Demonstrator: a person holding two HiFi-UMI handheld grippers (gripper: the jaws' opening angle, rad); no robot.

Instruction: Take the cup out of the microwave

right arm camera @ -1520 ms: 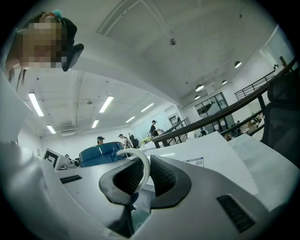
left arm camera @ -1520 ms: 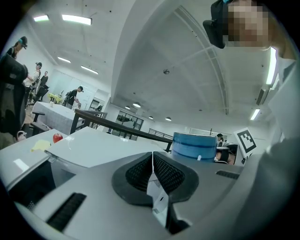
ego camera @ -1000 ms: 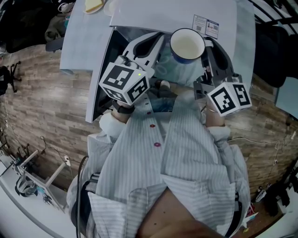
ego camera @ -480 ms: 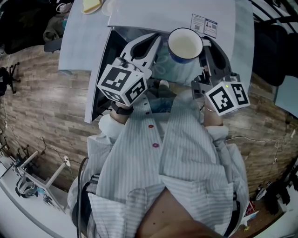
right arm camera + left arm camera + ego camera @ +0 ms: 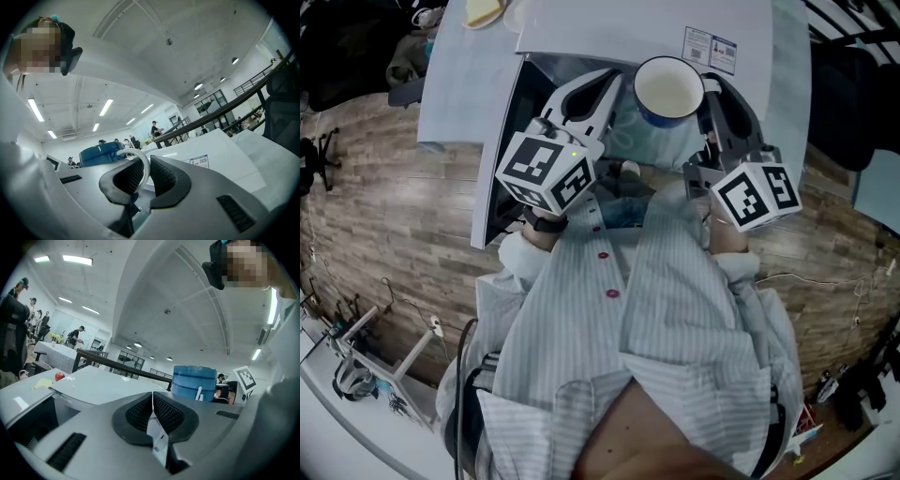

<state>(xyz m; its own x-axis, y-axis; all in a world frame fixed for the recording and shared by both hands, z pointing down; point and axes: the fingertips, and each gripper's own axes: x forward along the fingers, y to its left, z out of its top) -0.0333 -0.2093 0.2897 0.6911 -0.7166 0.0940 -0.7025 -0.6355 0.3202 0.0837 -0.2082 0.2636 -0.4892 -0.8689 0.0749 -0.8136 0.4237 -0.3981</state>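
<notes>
Cup (image 5: 671, 91), blue outside, white inside, has a white handle (image 5: 147, 165).

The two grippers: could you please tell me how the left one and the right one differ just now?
The right gripper is shut on the white handle of the cup; the left gripper has its jaws together, with no part of the cup between them. The right gripper sits at the cup's right, the left gripper to its left, apart from it. Both carry a marker cube and point towards the microwave.
</notes>
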